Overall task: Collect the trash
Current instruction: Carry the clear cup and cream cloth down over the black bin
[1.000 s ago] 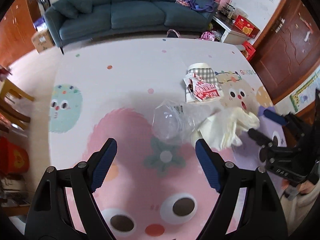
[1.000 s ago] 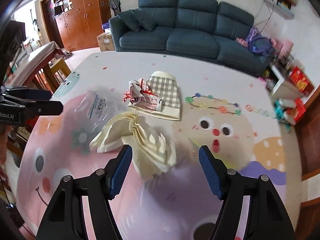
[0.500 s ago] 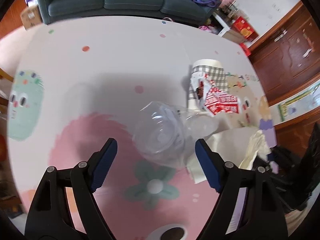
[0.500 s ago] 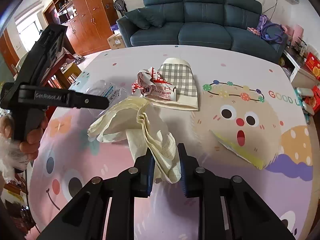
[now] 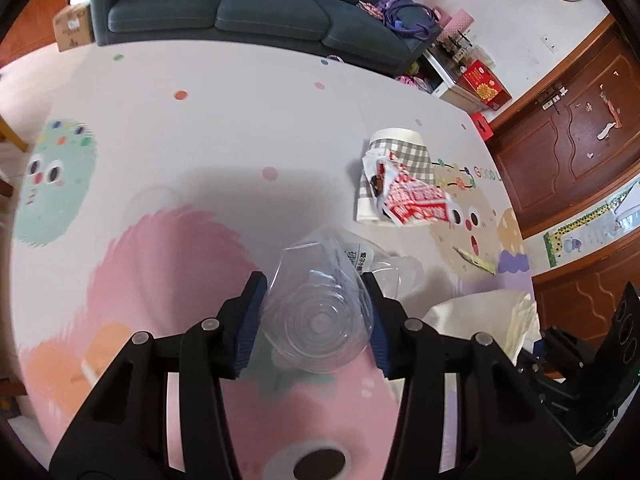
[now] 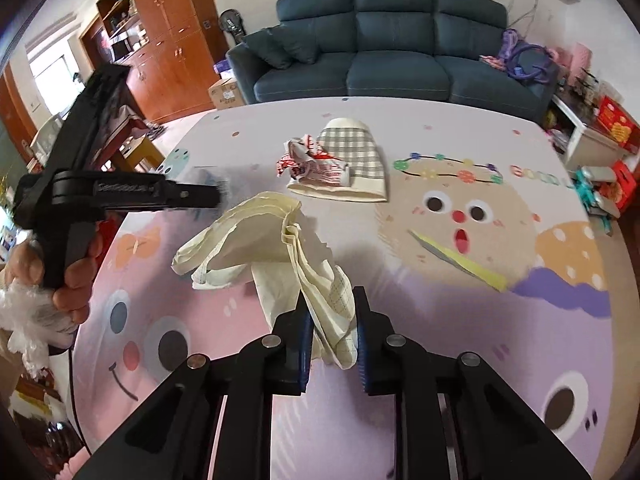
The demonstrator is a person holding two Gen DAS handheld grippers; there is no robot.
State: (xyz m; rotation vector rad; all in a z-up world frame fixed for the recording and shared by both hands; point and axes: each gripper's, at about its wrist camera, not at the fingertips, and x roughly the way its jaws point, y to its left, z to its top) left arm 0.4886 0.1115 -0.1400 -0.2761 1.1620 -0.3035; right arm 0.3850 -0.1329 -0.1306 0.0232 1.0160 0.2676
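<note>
My left gripper [image 5: 316,320] is closing its jaws around the crumpled clear plastic bottle [image 5: 320,304] lying on the cartoon play mat [image 5: 168,184], the blue pads already at its sides; I should squeeze gently and squarely across the wide ribbed base so the slick plastic doesn't squirt out. My right gripper [image 6: 331,334] is closing its jaws on a fold of the cream cloth bag [image 6: 280,256], which hangs up off the mat. Best keep that mouth high and slack, then lift the bottle straight toward it.
</note>
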